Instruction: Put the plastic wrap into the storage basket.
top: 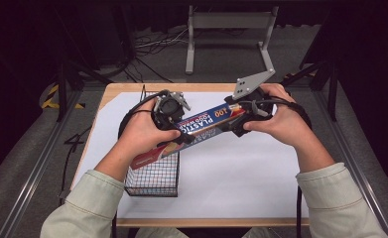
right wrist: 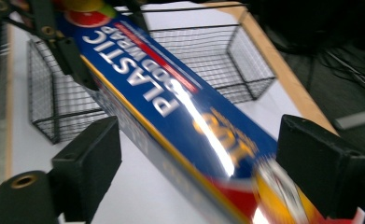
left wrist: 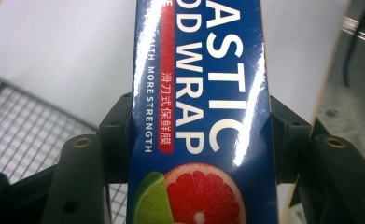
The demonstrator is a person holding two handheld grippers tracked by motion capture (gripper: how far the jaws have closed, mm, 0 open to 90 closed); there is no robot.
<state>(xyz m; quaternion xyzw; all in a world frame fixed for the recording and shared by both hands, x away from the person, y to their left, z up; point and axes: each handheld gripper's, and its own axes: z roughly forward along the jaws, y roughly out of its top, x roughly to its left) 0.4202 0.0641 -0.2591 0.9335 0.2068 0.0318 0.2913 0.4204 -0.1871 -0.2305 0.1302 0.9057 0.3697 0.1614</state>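
A long blue box of plastic food wrap (top: 206, 121) hangs slanted above the table, its lower end over a black wire basket (top: 152, 181). My left gripper (top: 176, 131) is shut on the box near its fruit-picture end; in the left gripper view both pads press the sides of the box (left wrist: 201, 93). My right gripper (top: 237, 119) stands at the box's upper right end. In the right gripper view its jaws stand wide on either side of the box (right wrist: 171, 93), with gaps showing between each pad and the box.
The basket (right wrist: 217, 51) sits at the left of a white sheet (top: 241, 168) on the wooden table. Cables trail off the table's left side. A grey metal stand (top: 228, 29) is on the floor beyond the far edge.
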